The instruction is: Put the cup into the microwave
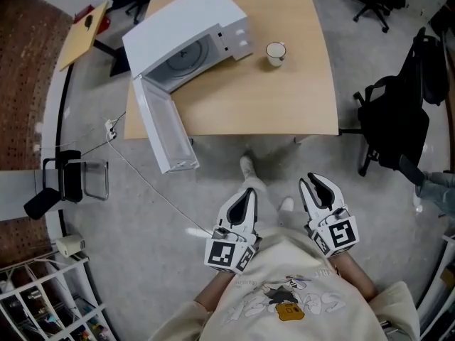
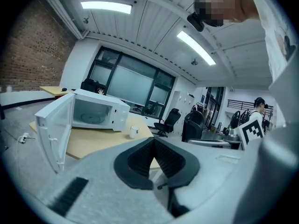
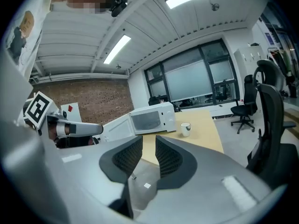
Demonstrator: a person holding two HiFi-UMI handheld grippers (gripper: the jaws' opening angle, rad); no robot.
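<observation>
Right gripper (image 1: 313, 183) slightly parted, left gripper (image 1: 247, 194) clenched, both empty; reaching the far cup (image 1: 276, 52) risks bumping the microwave door (image 1: 162, 126).

A grey floor (image 1: 213, 212) is seen beneath a pale wooden table (image 1: 284, 98), with black office chairs (image 1: 394, 126) placed to its right and a white wire rack (image 1: 35, 297) at the lower left. A brick wall (image 2: 28, 50) is joined by a white wall set with large dark-framed windows (image 2: 131, 85). The ribbed white ceiling (image 2: 154, 22) is lit by long strip lights (image 2: 105, 6).
</observation>
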